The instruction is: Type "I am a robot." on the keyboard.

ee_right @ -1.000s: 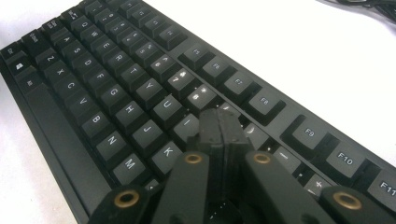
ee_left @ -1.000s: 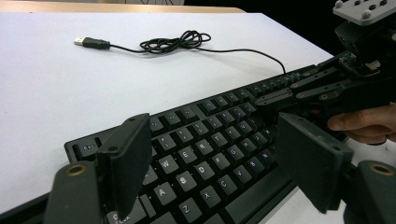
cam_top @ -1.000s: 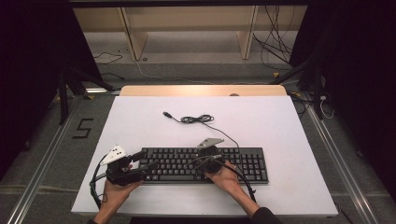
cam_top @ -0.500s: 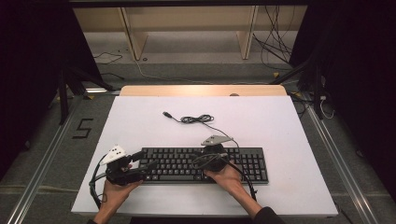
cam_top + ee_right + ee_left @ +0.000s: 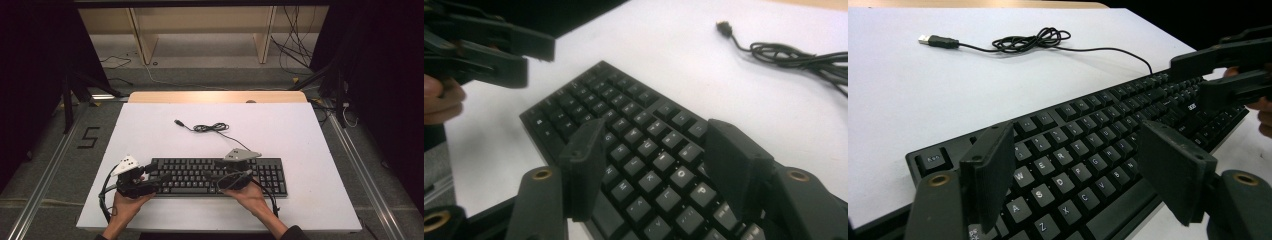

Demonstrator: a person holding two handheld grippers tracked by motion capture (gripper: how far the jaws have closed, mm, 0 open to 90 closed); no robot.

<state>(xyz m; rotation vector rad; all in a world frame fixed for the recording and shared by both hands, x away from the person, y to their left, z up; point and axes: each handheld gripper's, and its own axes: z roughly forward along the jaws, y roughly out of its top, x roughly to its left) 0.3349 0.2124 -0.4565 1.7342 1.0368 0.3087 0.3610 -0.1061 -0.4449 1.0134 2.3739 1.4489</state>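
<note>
A black keyboard [image 5: 215, 176] lies flat near the front of the white table [image 5: 300, 135]. Its thin black cable [image 5: 211, 128] runs back in a loose coil and ends in a USB plug [image 5: 178, 122]. My left gripper [image 5: 158, 180] hovers over the keyboard's left end, open, with nothing between its jaws. In the left gripper view, the left gripper [image 5: 1078, 145] frames the letter keys [image 5: 1068, 170]. My right gripper [image 5: 211, 176] is open over the keyboard's middle and points left. In the right gripper view, the right gripper [image 5: 659, 135] stands just above the keys [image 5: 634, 125].
Each gripper shows in the other's view: the right gripper [image 5: 1228, 70] at the far right, the left gripper [image 5: 489, 50] at the top left. A wooden strip [image 5: 215, 96] edges the table's back. Behind it are shelf legs and loose cables [image 5: 295, 55] on the floor.
My right gripper has shifted a little to the right along the keyboard. The left gripper and the keyboard have hardly moved.
</note>
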